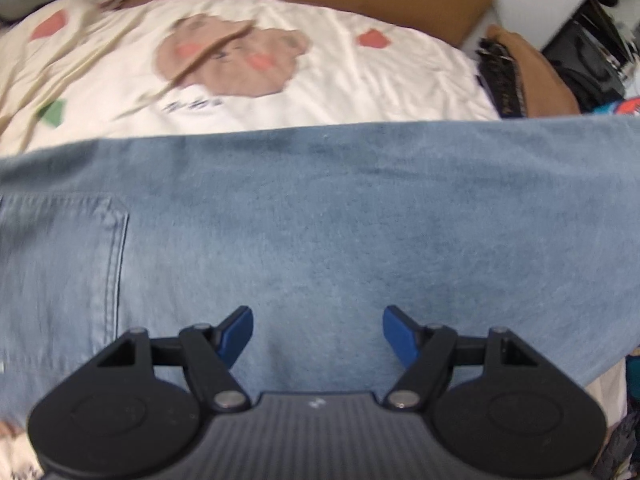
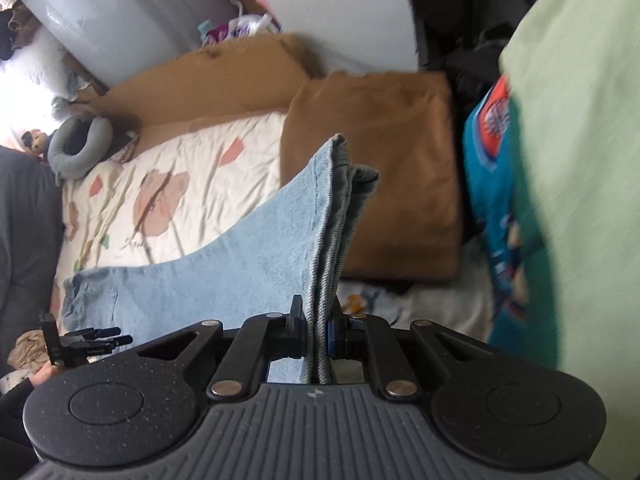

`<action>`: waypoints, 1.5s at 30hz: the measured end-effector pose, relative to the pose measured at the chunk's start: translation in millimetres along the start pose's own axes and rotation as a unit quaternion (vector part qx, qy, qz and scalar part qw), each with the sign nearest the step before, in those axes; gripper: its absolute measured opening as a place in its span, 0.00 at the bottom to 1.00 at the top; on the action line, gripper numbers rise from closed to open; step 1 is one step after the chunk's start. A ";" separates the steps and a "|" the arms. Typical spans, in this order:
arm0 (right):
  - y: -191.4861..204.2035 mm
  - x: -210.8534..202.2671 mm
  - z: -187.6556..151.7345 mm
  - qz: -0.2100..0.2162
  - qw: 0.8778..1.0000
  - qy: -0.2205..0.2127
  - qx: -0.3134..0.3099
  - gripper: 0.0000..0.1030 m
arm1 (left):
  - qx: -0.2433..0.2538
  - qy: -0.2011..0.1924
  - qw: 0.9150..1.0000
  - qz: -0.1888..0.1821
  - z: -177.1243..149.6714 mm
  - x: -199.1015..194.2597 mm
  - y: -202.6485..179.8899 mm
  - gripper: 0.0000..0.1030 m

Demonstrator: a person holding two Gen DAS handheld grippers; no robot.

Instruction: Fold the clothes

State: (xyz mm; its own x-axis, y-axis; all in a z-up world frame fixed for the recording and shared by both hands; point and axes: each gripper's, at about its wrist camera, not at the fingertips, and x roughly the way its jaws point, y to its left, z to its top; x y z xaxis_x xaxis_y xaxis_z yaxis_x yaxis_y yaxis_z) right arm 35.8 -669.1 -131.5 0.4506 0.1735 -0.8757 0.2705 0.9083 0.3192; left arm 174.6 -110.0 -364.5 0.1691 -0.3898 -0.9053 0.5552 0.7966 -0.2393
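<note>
Light blue jeans lie across the bed, their back pocket at the left in the left wrist view. My left gripper hovers just above the denim, open, with nothing between its blue pads. My right gripper is shut on the doubled leg end of the jeans, lifting it so the fabric rises from the bed to the jaws. The left gripper also shows at the lower left of the right wrist view, near the waist end.
The bed carries a cream sheet with a bear print. A folded brown garment lies at the leg end, a teal printed cloth and a pale green cloth to the right. Cardboard and a grey neck pillow sit at the back.
</note>
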 end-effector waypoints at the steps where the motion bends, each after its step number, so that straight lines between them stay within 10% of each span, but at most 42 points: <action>1: -1.7 -6.2 5.0 -0.006 1.000 -0.005 -0.001 0.08 | 0.009 0.000 1.000 -0.006 2.3 3.1 -5.8 0.72; 9: 10.1 -30.6 27.5 -0.028 0.999 -0.016 -0.017 0.08 | 0.060 -0.004 0.997 -0.054 19.0 31.3 -45.5 0.69; 19: 38.2 -32.4 23.4 -0.027 1.000 -0.008 -0.010 0.08 | 0.067 -0.003 0.991 -0.113 47.5 78.1 -62.1 0.28; 36: 73.7 -21.0 19.5 0.004 1.000 0.004 -0.008 0.08 | -0.019 -0.042 0.991 -0.122 120.7 138.3 -70.3 0.17; 45: 78.1 -18.3 23.0 0.014 1.000 -0.005 -0.009 0.08 | -0.020 -0.032 0.992 -0.117 106.4 139.6 -64.9 0.07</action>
State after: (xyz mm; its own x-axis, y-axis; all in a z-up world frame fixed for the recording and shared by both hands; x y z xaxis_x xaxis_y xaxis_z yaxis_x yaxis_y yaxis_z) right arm 68.2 -610.1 -82.2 0.4657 0.1953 -0.8631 0.2430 0.9096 0.3369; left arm 248.8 -265.3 -438.0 0.0906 -0.5942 -0.7992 0.5528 0.6975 -0.4559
